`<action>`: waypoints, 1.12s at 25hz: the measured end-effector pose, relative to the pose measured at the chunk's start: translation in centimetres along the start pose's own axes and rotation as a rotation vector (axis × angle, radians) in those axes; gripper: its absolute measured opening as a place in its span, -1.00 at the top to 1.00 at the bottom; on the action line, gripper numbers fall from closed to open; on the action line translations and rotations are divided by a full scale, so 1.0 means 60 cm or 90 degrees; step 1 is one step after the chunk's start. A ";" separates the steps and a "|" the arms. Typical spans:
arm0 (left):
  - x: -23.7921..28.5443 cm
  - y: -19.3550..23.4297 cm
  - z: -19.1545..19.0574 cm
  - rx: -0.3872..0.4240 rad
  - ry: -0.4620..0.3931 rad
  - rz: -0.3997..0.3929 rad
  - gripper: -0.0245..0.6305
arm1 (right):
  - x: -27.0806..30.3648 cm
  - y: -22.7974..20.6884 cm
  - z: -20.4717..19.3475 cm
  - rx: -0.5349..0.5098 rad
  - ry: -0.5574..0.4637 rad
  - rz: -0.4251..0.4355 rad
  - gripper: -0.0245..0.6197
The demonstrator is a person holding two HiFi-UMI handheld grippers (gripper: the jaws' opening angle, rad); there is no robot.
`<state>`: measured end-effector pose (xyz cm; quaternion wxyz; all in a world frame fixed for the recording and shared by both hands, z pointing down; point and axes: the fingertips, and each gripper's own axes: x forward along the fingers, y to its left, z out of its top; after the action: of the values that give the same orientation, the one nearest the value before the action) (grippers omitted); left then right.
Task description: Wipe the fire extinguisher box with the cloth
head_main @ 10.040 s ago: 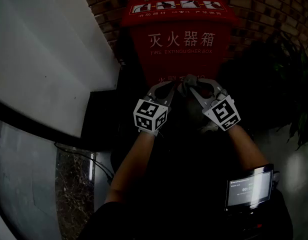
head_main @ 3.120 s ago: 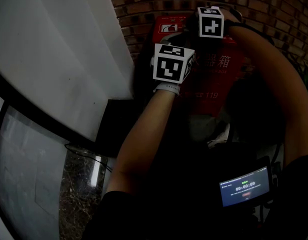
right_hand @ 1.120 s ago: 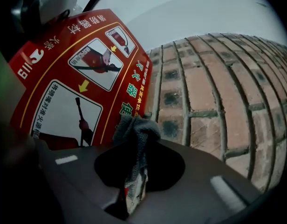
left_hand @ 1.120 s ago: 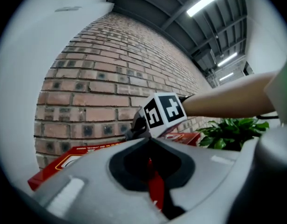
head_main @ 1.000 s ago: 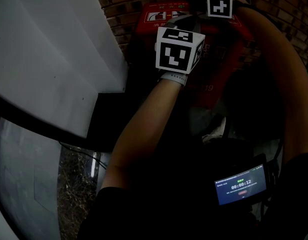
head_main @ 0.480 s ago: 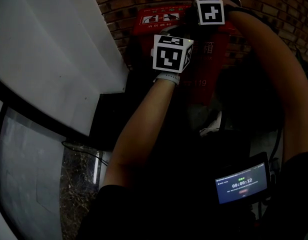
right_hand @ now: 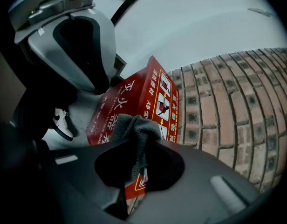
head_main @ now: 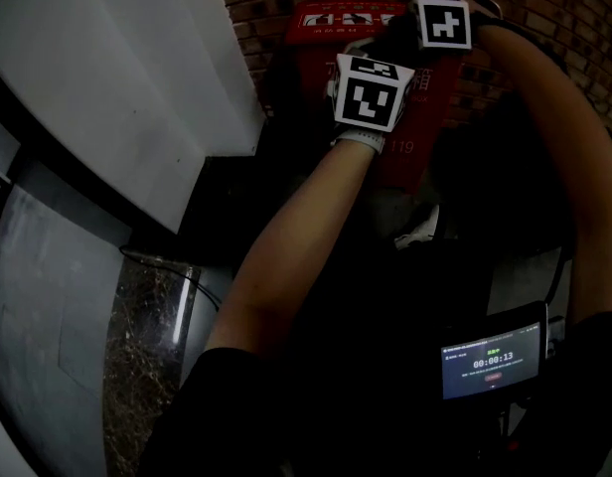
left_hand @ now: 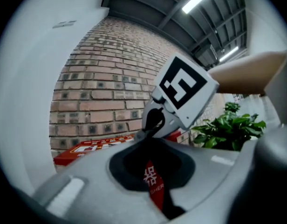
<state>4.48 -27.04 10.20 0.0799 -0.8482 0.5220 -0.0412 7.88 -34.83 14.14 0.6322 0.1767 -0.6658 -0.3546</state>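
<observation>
The red fire extinguisher box (head_main: 425, 117) stands against the brick wall, its white lettering partly hidden behind my arms. In the right gripper view, my right gripper (right_hand: 134, 171) is shut on a grey cloth (right_hand: 140, 127) bunched against the box's top front edge (right_hand: 134, 97). My left gripper (left_hand: 155, 190) is shut with nothing in it, and only a thin slit between its jaws shows the red box (left_hand: 153, 183). Its marker cube (head_main: 371, 92) sits just below and left of the right gripper's cube (head_main: 443, 20). In the head view the cloth is hidden.
A white curved panel (head_main: 117, 87) stands close on the left and the brick wall (right_hand: 218, 101) runs behind the box. A green plant (left_hand: 229, 129) grows to the right. A shoe (right_hand: 62, 121) stands on the pale floor below. A lit screen (head_main: 490, 361) hangs at my waist.
Ten seconds ago both grippers held the cloth low before the box; now they are at its top. Over the last second both have drifted slightly right in the view.
</observation>
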 end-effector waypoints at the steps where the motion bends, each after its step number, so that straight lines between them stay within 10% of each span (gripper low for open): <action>1: 0.006 0.001 -0.001 0.001 0.000 0.001 0.92 | -0.002 -0.004 -0.008 0.008 0.012 0.003 0.82; 28: 0.113 0.030 0.017 0.004 0.004 0.009 0.92 | 0.037 -0.195 -0.090 -0.013 0.006 -0.241 0.81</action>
<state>6.13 -33.80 8.78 0.0815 -0.8442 0.5279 -0.0451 10.29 -45.75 7.30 0.5588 0.2943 -0.6141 -0.4734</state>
